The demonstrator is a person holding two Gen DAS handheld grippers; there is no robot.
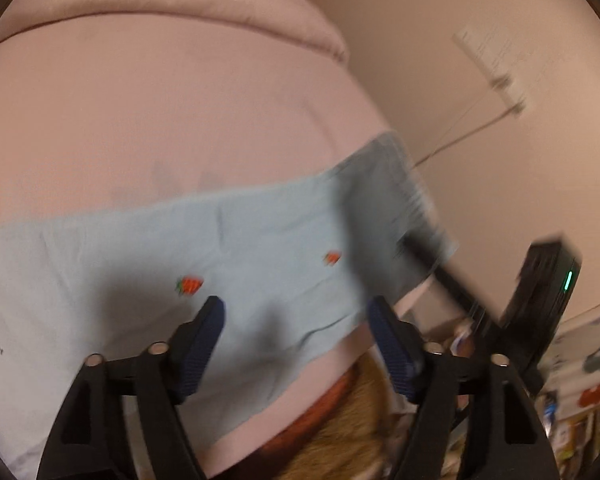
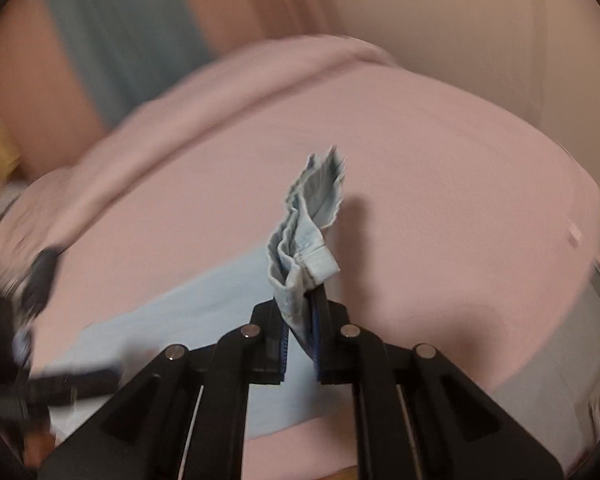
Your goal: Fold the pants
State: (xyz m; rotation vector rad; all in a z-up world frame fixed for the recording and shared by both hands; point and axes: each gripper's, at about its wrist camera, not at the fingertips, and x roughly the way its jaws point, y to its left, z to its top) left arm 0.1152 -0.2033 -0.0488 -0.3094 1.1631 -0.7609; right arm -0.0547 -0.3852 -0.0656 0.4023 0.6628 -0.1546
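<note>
Light blue pants (image 1: 148, 264) with small orange carrot prints lie spread across a pink bed. My left gripper (image 1: 294, 308) is open just above the cloth near its front edge, holding nothing. In the right wrist view my right gripper (image 2: 300, 308) is shut on a bunched end of the pants (image 2: 308, 236), which stands up from the jaws with its frayed hem raised above the bed. The rest of the pants (image 2: 204, 312) trails down to the left onto the bed. The right gripper (image 1: 540, 300) shows blurred at the right of the left wrist view.
The pink bed (image 2: 420, 184) fills both views, with a rolled pink duvet (image 1: 180, 8) along its far side. A beige wall (image 1: 480, 140) stands to the right. A brown furry thing (image 1: 352, 424) and clutter (image 1: 580, 400) lie below the bed's edge.
</note>
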